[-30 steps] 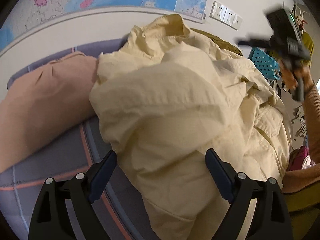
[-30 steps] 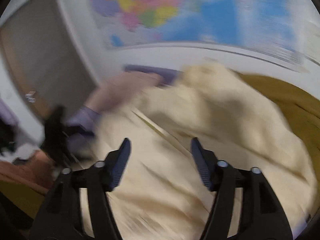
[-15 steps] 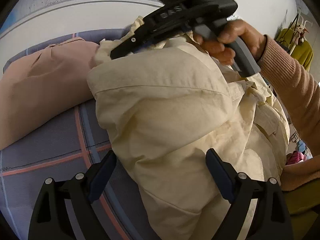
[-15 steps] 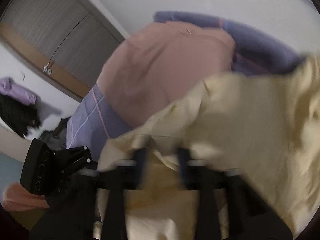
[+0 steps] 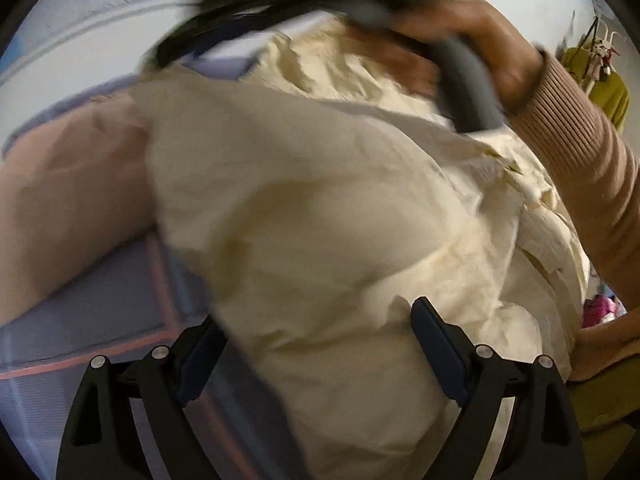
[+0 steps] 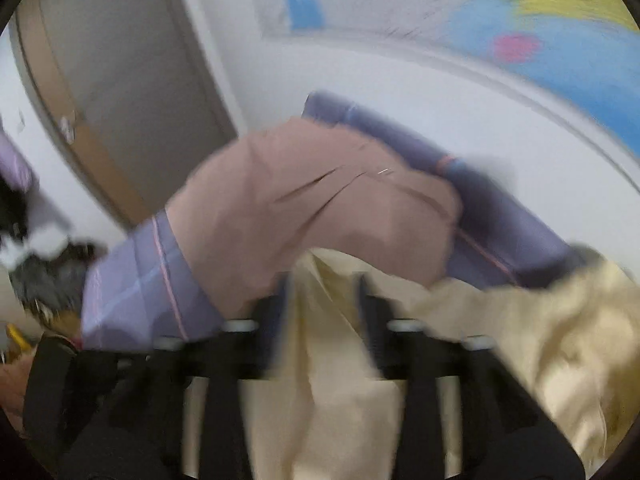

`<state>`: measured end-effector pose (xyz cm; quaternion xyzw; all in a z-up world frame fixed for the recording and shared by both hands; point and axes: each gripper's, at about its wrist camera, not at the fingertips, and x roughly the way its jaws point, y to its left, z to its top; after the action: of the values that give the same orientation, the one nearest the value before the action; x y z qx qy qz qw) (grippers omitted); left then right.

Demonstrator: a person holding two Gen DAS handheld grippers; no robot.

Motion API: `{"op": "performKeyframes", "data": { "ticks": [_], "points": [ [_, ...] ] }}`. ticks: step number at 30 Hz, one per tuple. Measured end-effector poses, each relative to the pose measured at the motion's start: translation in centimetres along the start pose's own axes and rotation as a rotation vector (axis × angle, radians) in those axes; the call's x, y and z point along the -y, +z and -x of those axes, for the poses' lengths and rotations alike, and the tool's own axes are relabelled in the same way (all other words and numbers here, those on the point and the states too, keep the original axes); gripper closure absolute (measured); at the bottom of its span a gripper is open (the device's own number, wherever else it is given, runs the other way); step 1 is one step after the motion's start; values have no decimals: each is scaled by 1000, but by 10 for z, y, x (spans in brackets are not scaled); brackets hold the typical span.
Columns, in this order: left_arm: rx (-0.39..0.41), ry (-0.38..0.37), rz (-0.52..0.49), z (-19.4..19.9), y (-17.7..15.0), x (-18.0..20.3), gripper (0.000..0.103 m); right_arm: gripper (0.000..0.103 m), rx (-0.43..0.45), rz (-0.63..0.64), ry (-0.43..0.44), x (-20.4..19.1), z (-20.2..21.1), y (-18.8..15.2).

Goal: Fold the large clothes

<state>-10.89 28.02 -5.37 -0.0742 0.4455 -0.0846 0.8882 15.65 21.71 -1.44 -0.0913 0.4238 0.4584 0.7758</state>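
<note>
A large cream garment point(image 5: 320, 220) lies crumpled on the bed and fills the left wrist view. My left gripper point(image 5: 316, 320) stands open and wide at its near edge, with a bulge of the cloth between the fingers. A hand in a ribbed tan sleeve point(image 5: 568, 152) holds my right gripper, a black blur over the garment's far edge. In the right wrist view the right gripper point(image 6: 324, 300) has a raised fold of the cream garment point(image 6: 320, 360) between its fingers, and its jaws are opening. Blur hides whether the pads touch the cloth.
A pink pillow point(image 5: 72, 184) point(image 6: 320, 208) lies on the purple plaid bedsheet point(image 5: 100, 300) point(image 6: 140, 280) left of the garment. A world map point(image 6: 520, 20) hangs on the wall behind, with a door point(image 6: 120, 80) to its left. A yellow-green top point(image 5: 608, 96) hangs at far right.
The right gripper swung in from the far right across the garment to its far left edge near the pillow and closed in on a fold. The left gripper stayed put.
</note>
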Motion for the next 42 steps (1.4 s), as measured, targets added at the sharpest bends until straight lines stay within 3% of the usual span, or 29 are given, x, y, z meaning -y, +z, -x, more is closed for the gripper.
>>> {"op": "performKeyframes", "data": {
  "ticks": [3, 5, 9, 13, 17, 20, 21, 22, 23, 25, 27, 32, 33, 35, 36, 37, 42],
  "points": [
    [76, 14, 42, 24, 5, -17, 16, 42, 105, -66, -25, 25, 75, -34],
    [127, 0, 70, 38, 11, -25, 16, 37, 118, -115, -112, 45, 125, -76],
    [150, 37, 22, 38, 29, -17, 16, 31, 83, -291, -324, 89, 196, -169],
    [126, 51, -14, 13, 50, -4, 16, 23, 29, -435, -437, 114, 234, -248],
    [95, 59, -2, -9, 59, 3, 16, 22, 23, -517, -357, 116, 247, -299],
    [73, 73, 12, -15, 58, -1, 16, 21, 13, -485, -346, 106, 236, -308],
    [70, 78, 16, -15, 59, -2, 16, 29, 17, -486, -337, 101, 233, -308],
    [68, 84, 19, -16, 58, -2, 16, 46, 19, -482, -314, 101, 229, -307],
    [67, 90, 24, -18, 58, -2, 16, 56, 22, -476, -292, 99, 228, -307],
    [62, 102, 35, -20, 59, -3, 16, 101, 29, -458, -272, 97, 223, -301],
    [65, 113, 43, -18, 59, -3, 16, 103, 82, -450, -264, 90, 227, -292],
    [103, 129, 55, -10, 69, -7, 16, 102, 264, -425, -341, 93, 284, -268],
    [102, 129, 59, -11, 70, -7, 16, 98, 269, -449, -320, 98, 288, -269],
    [100, 126, 66, -12, 71, -8, 16, 79, 232, -473, -282, 103, 282, -277],
    [99, 124, 63, -14, 71, -7, 16, 58, 194, -465, -296, 102, 275, -280],
    [98, 123, 59, -14, 70, -6, 16, 49, 137, -445, -313, 98, 262, -285],
    [86, 120, 53, -18, 67, -7, 15, 42, 13, -469, -290, 98, 213, -301]
  ]
}}
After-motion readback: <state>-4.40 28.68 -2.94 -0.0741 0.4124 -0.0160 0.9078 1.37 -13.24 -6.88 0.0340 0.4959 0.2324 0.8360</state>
